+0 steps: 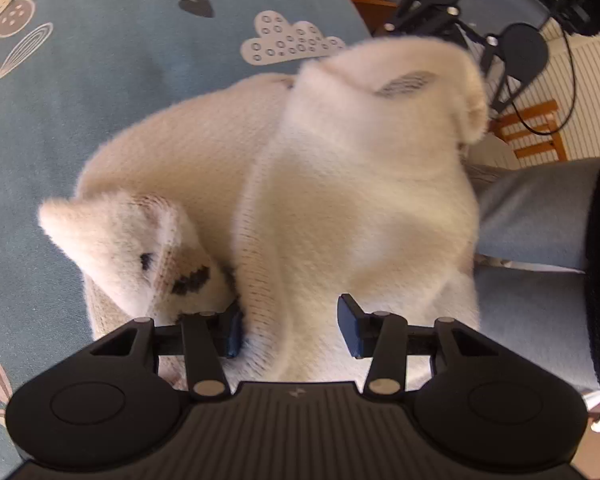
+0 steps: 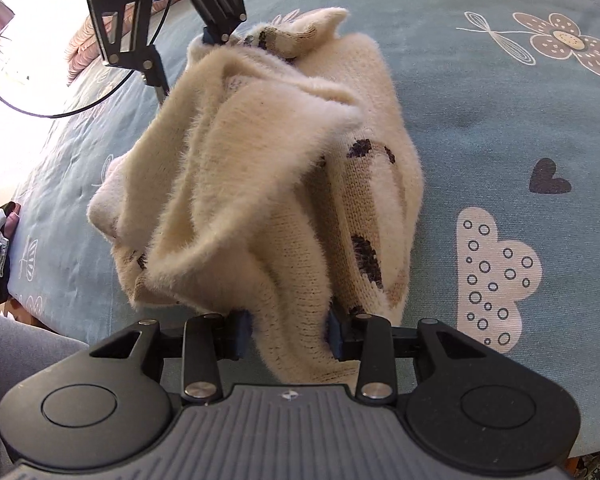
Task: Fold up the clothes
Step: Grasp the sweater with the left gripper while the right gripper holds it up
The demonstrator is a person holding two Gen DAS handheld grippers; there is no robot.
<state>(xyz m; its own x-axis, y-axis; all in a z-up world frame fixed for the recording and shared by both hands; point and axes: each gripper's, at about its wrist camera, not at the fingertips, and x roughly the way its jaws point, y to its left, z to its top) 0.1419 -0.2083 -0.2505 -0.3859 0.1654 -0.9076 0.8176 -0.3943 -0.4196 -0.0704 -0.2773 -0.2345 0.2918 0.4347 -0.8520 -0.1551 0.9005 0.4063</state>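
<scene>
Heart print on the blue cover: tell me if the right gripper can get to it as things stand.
Probably not yet. The right gripper has a fold of the cream sweater between its fingers, so it is occupied. The heart print itself lies bare on the blue cover, nothing over it.

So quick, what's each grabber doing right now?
Left gripper: fingers apart with the fluffy cream sweater between them; firm grip cannot be told.
Right gripper: shut on the sweater.

- Left gripper: jaws parted wide, knit fabric lying between the pads without being pinched.
- Right gripper: jaws narrowed, pinching fabric; the left one shows at 11 o'clock.
</scene>
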